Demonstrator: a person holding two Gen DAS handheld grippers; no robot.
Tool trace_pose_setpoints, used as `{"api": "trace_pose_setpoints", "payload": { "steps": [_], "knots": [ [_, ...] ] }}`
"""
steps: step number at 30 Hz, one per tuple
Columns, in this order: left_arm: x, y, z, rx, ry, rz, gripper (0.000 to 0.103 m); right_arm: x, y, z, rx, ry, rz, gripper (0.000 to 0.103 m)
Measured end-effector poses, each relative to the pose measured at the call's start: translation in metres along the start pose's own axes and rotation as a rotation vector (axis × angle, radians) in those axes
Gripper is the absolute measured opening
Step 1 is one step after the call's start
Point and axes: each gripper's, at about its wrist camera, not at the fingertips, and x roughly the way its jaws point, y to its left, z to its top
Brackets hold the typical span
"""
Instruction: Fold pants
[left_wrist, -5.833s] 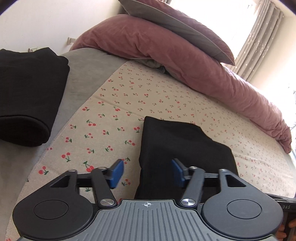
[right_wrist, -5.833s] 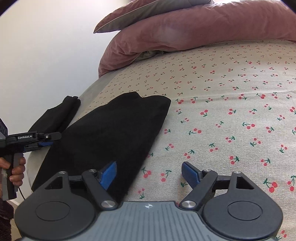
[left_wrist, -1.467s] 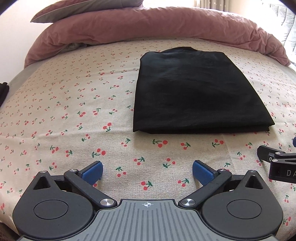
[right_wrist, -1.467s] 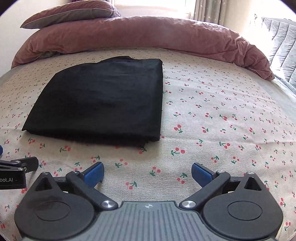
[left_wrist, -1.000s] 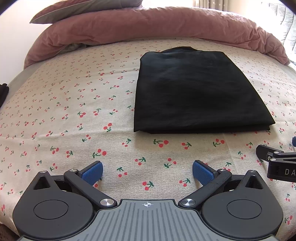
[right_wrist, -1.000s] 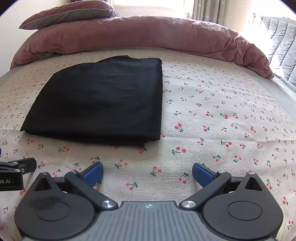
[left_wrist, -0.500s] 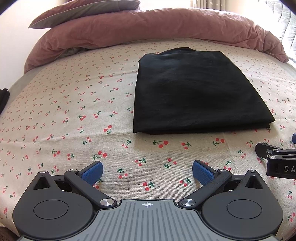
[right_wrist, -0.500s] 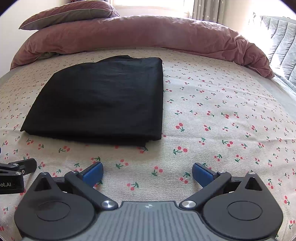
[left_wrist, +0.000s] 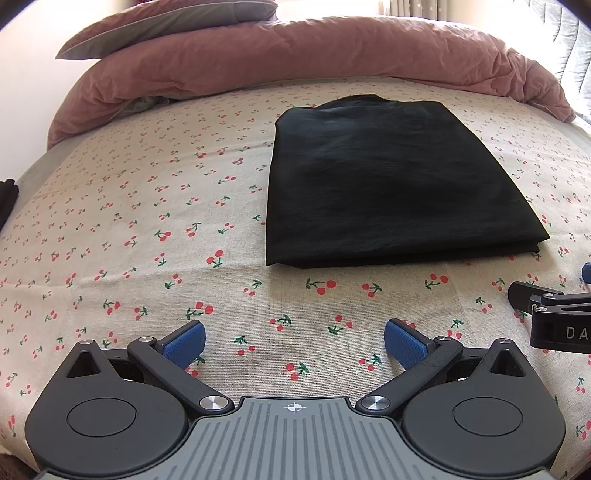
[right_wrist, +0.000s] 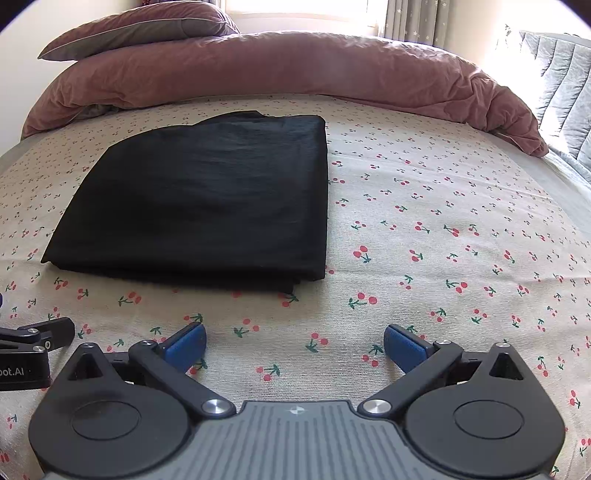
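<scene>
At the far left edge of the bed (left_wrist: 110, 229), in the left wrist view, a scrap of dark cloth (left_wrist: 7, 195) just pokes into sight; what it is cannot be told. Next comes open cherry-print sheet, with the pink duvet (left_wrist: 295, 51) and a pillow (left_wrist: 166, 22) heaped along the bed's far edge.

The left gripper (left_wrist: 293, 341) hovers over the near edge of the bed, its jaws spread wide and holding nothing. The pants (left_wrist: 388, 192) lie ahead of it and a little to its right, near the middle of the bed, folded into a flat black rectangle whose stacked layers show along the near edge. A small hump of fabric peeks out at the far edge.

The right gripper (right_wrist: 293, 343) hangs beside the left one, also over the near edge, jaws equally wide and empty. From it the pants (right_wrist: 207, 195) sit ahead and to the left, well short of its fingertips. To the right the sheet runs bare toward a grey quilted cover (right_wrist: 565, 96) at the bed's right corner.

Judging by the tidy, layered shape, the folding looks finished or nearly so. If another fold is wanted, both grippers would need to reach forward to the near corners, pinch all layers together, and carry them over to the far edge; otherwise only smoothing the hump remains.
</scene>
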Motion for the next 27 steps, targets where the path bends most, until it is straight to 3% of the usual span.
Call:
{"api": "trace_pose_setpoints", "payload": {
  "steps": [27],
  "knots": [
    [-0.0008, -0.0009, -0.0015, -0.003, 0.000, 0.002, 0.103, 0.0005, 0.0000, -0.0004, -0.001, -0.001, 0.000, 0.102]
  ]
}}
